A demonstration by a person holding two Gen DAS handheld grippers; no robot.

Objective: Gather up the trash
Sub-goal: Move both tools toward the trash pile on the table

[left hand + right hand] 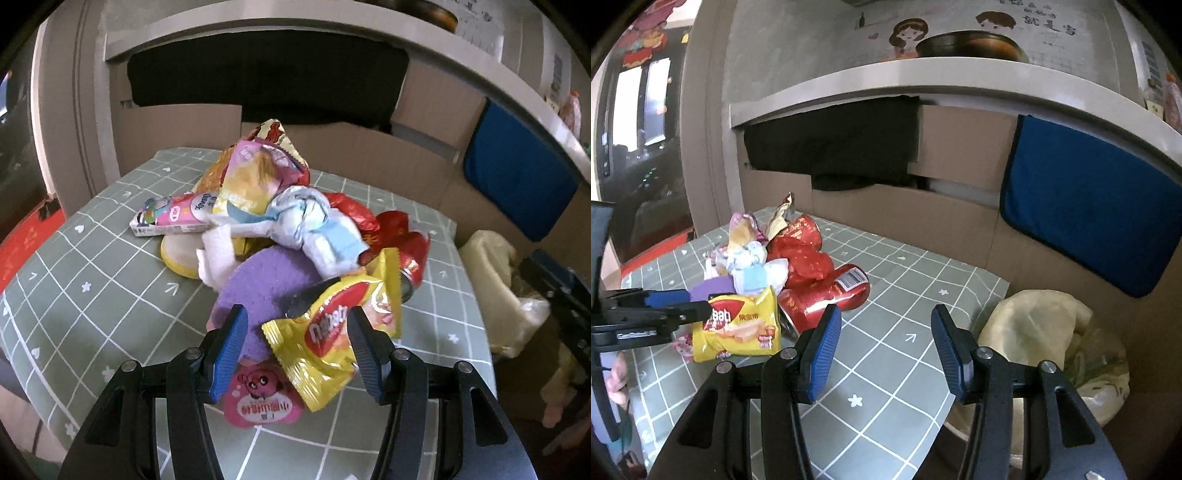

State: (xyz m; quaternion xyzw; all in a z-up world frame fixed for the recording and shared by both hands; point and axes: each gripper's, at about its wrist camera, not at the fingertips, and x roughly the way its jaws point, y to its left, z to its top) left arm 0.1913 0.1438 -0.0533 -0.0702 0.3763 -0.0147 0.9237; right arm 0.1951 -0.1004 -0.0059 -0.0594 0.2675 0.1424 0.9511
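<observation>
Left gripper (pixel 295 350) spread wide, fingers either side of yellow snack wrapper (pixel 325 339) at near edge of trash pile (pixel 280 221), not closed on it; purple sponge (pixel 258 291) just past its left finger, pink label (pixel 262 402) under it; right gripper (pixel 886 350) open, holding nothing, above green grid tablecloth (pixel 886 387); red cans (pixel 820 299) ahead-left of it, lined bin (pixel 1041 332) off table edge to its right

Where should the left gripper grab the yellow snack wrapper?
Take the yellow snack wrapper by its near crimped end, coming in low from the front. That end lies flat on the table, clear of the pile, and already sits between the open fingers of the left gripper.
</observation>
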